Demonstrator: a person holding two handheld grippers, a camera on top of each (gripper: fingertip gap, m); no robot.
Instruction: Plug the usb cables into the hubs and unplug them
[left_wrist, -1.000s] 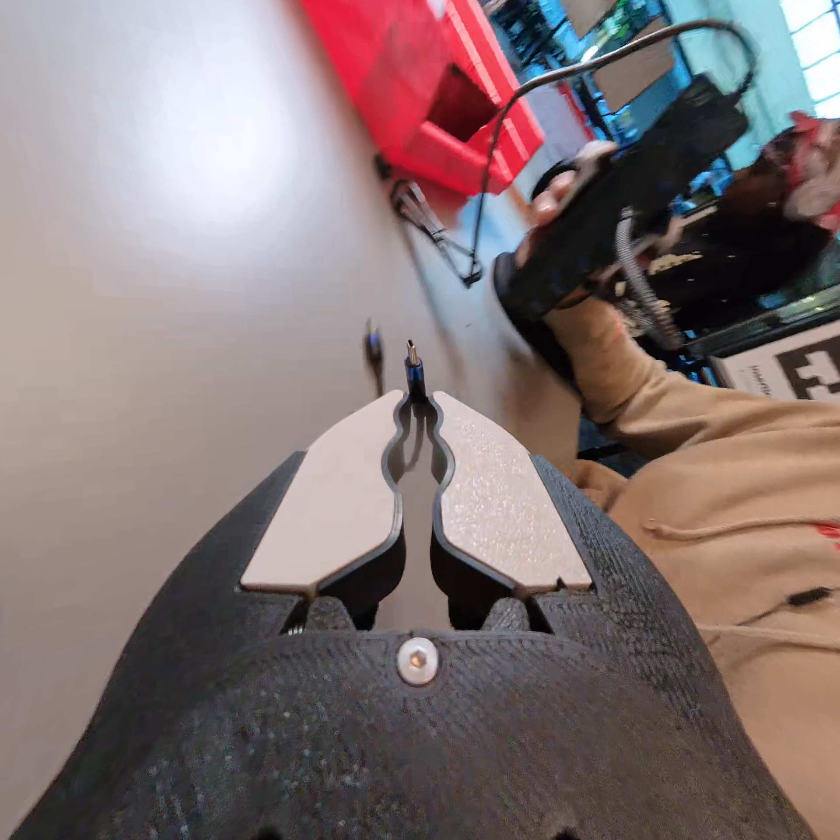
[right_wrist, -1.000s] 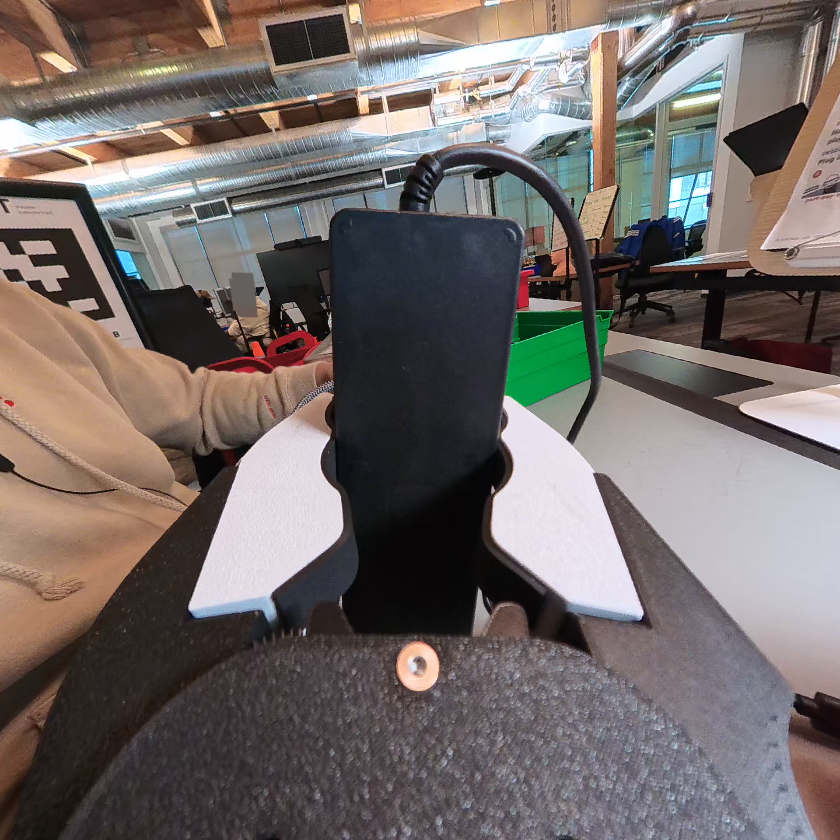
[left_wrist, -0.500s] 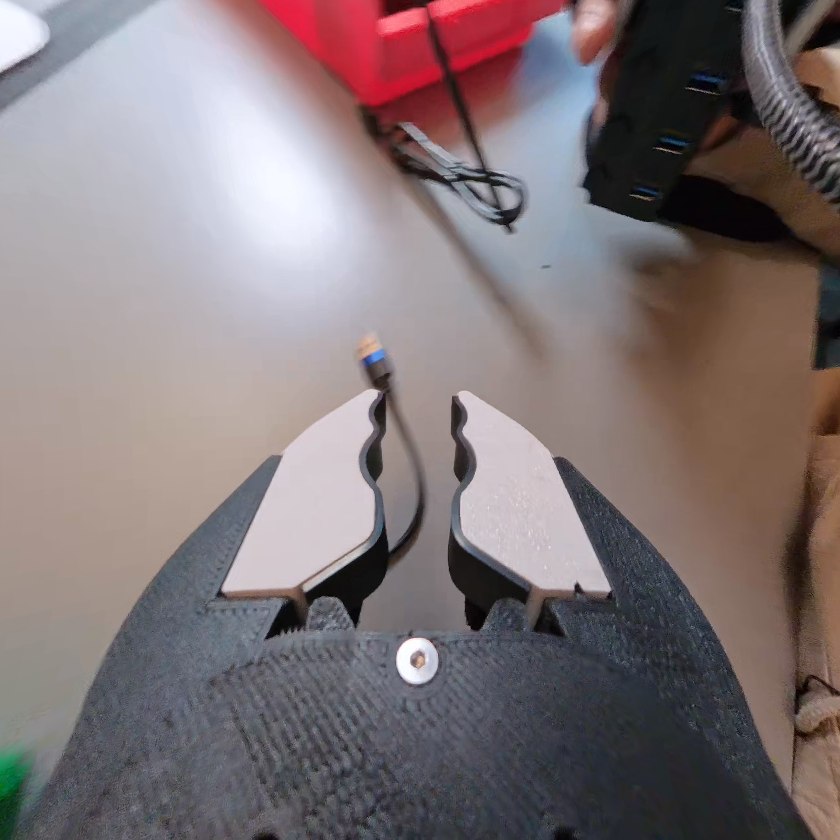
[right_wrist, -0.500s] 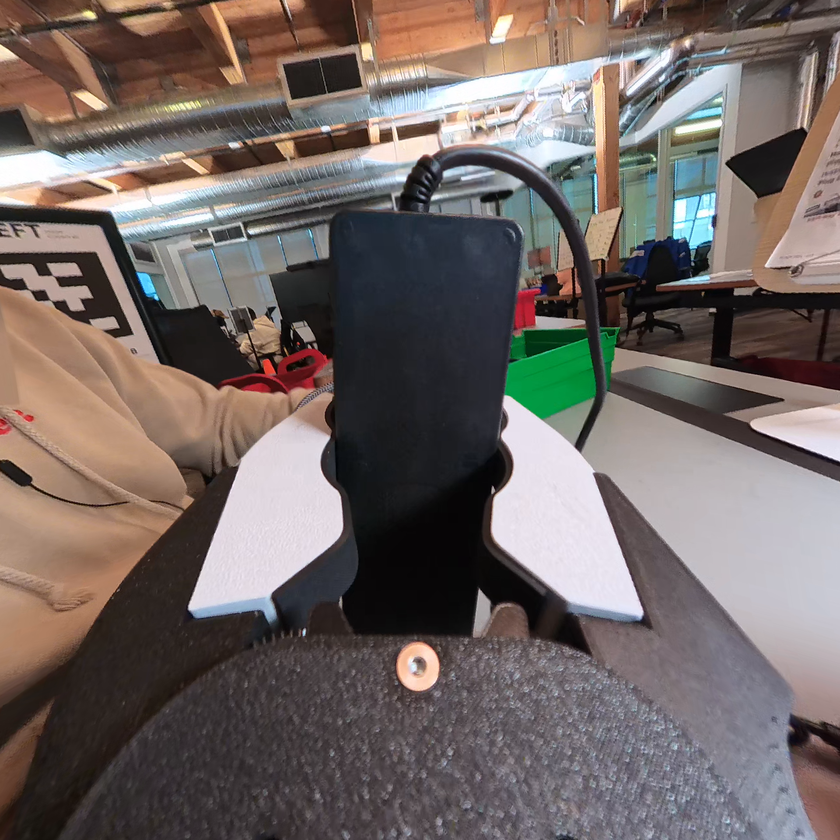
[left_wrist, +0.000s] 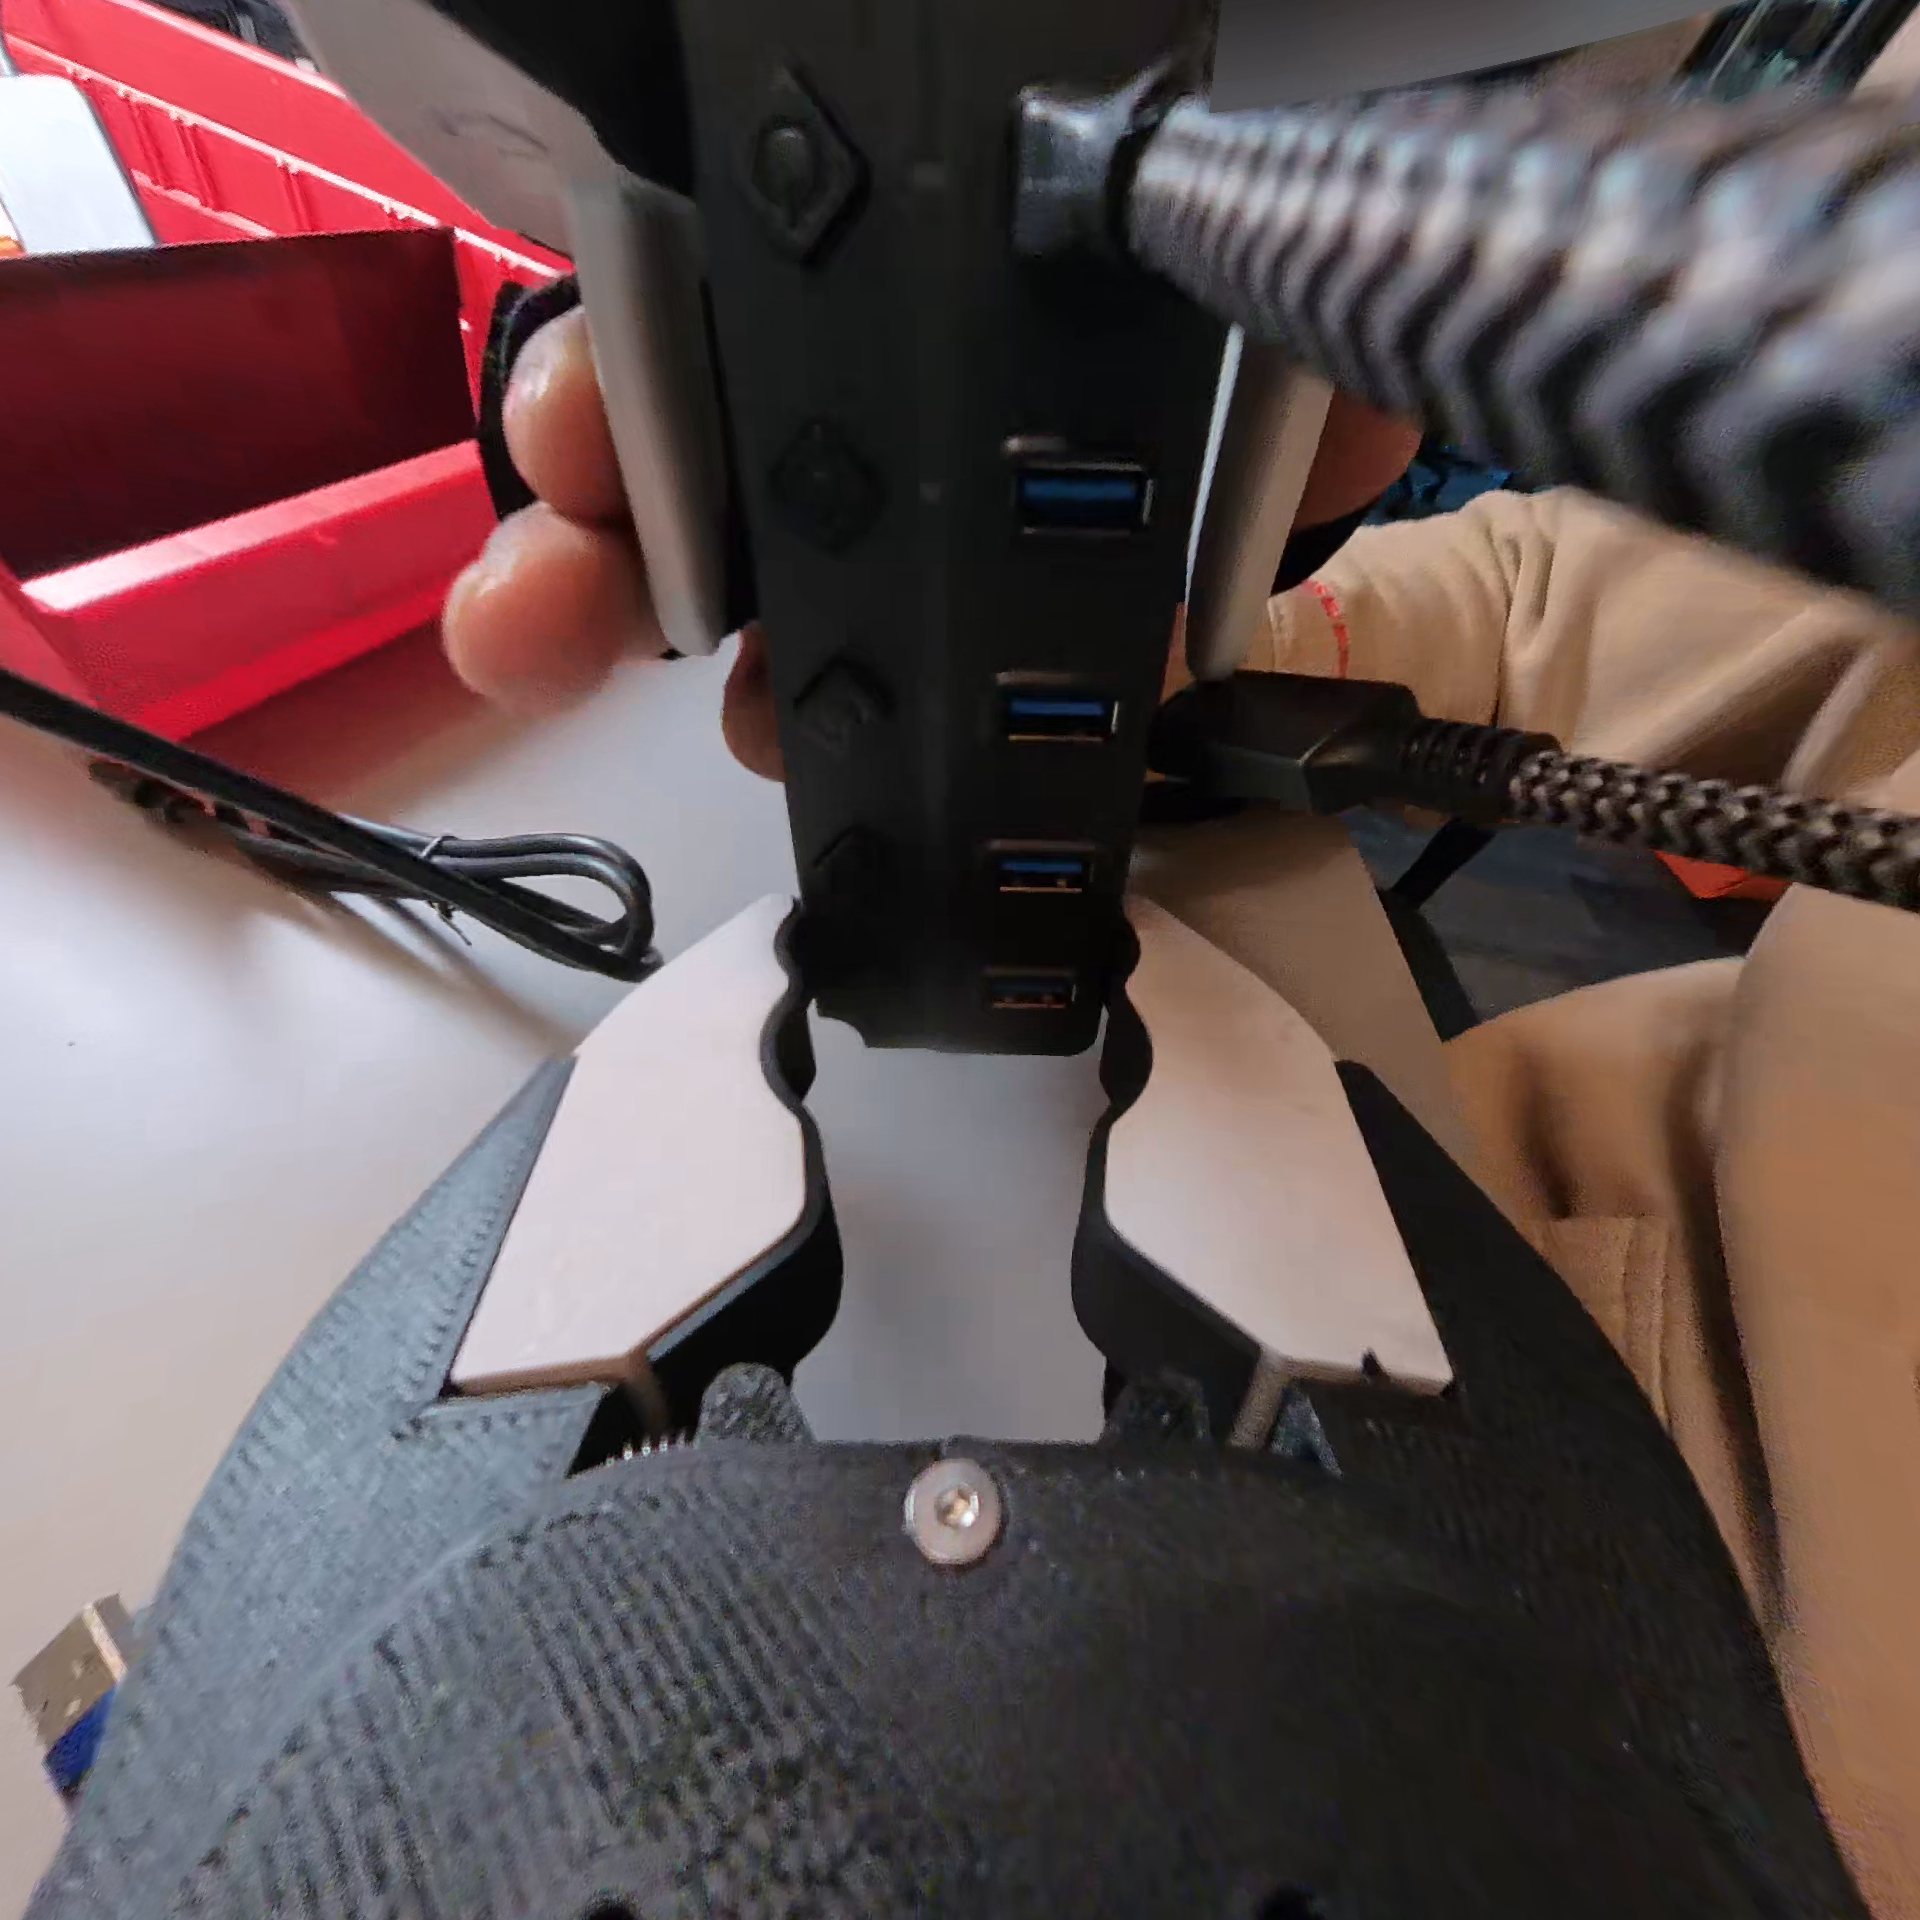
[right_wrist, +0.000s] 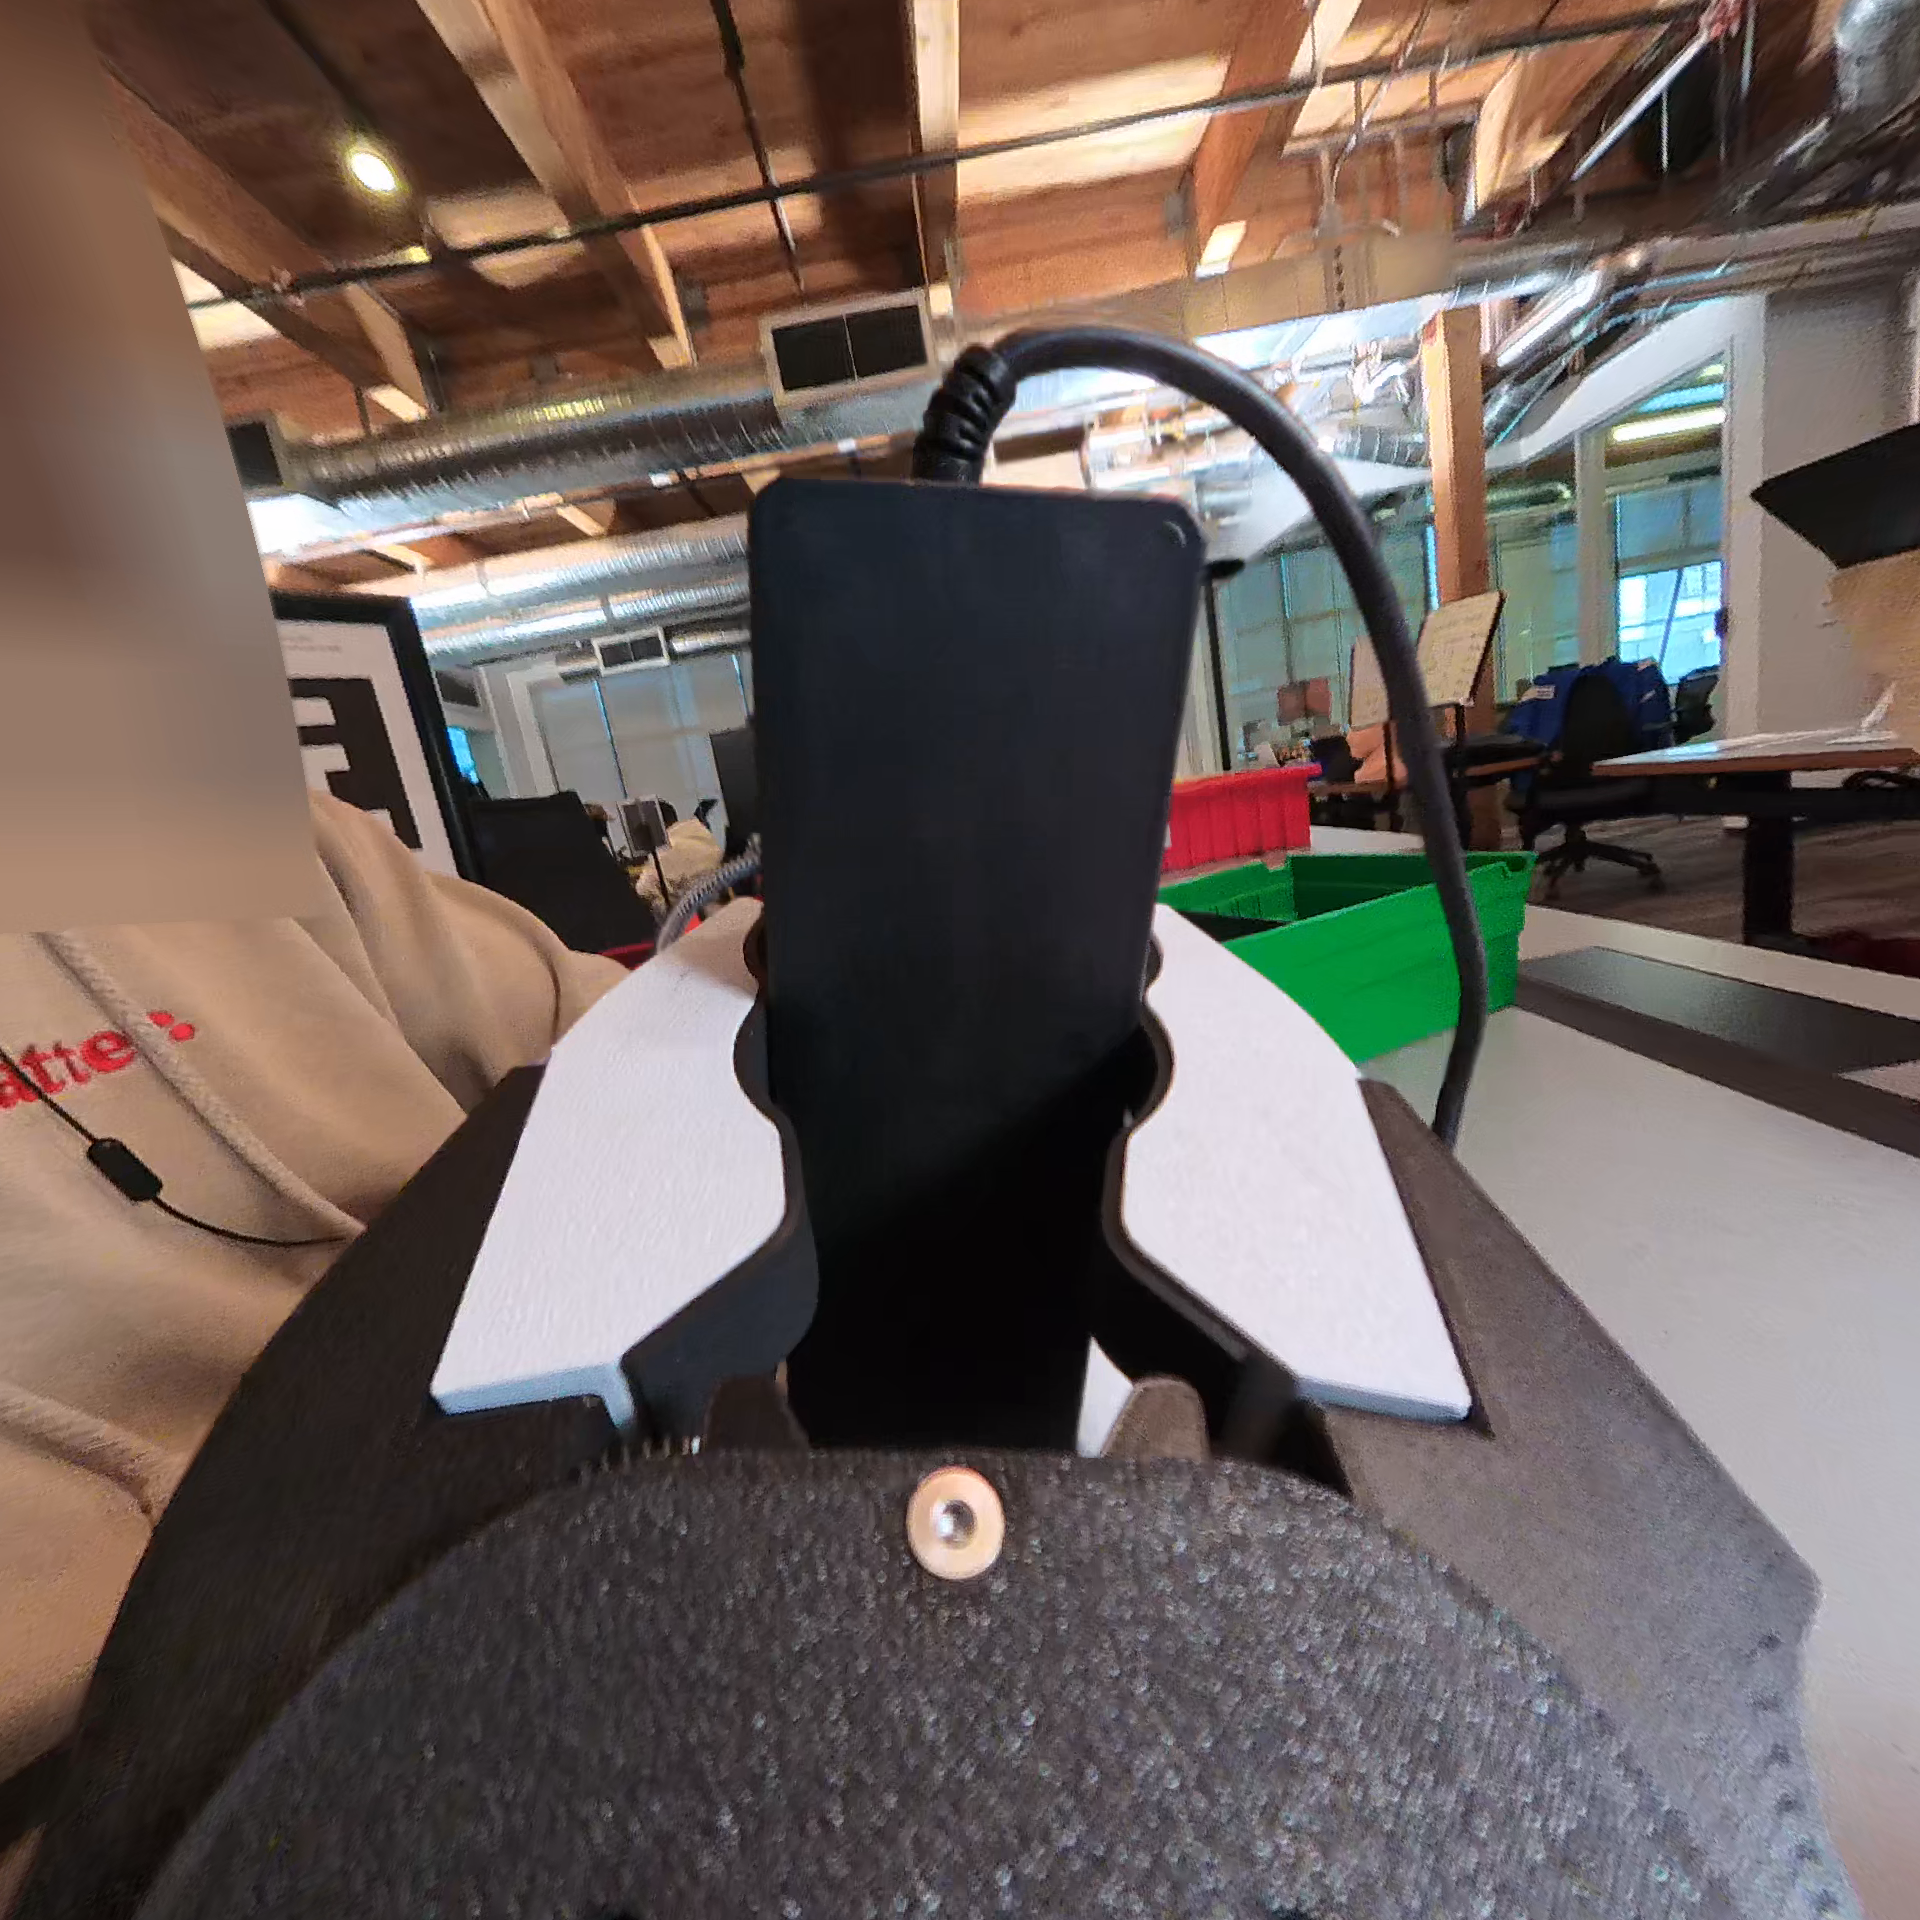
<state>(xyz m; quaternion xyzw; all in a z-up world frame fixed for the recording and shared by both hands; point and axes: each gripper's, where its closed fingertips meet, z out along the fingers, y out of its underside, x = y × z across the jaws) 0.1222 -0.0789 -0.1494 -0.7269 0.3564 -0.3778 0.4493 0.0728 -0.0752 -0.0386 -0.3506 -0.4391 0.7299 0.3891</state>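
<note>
**Left gripper brackets the hub's near end; right gripper holds the hub**

Left gripper (left_wrist: 956, 966) stands wide apart, its tips either side of the near end of the black USB hub (left_wrist: 940, 665); whether the pads touch the hub's sides cannot be told. It carries no cable. Right gripper (right_wrist: 961, 966) is clamped on the hub's body, held off the grey table (left_wrist: 187, 1039).

Hub's long axis runs straight away from the left gripper, in line with its fingers. The left gripper is the free one.

Hub is a slim black bar with a column of blue-tongued ports (left_wrist: 1060, 717) on its right and diamond buttons on its left. A braided cable (left_wrist: 1558, 239) enters at the far port, blurred; a second braided plug (left_wrist: 1309, 743) lies just right of the hub. A metal USB plug (left_wrist: 73, 1662) shows at the near left edge.
</note>
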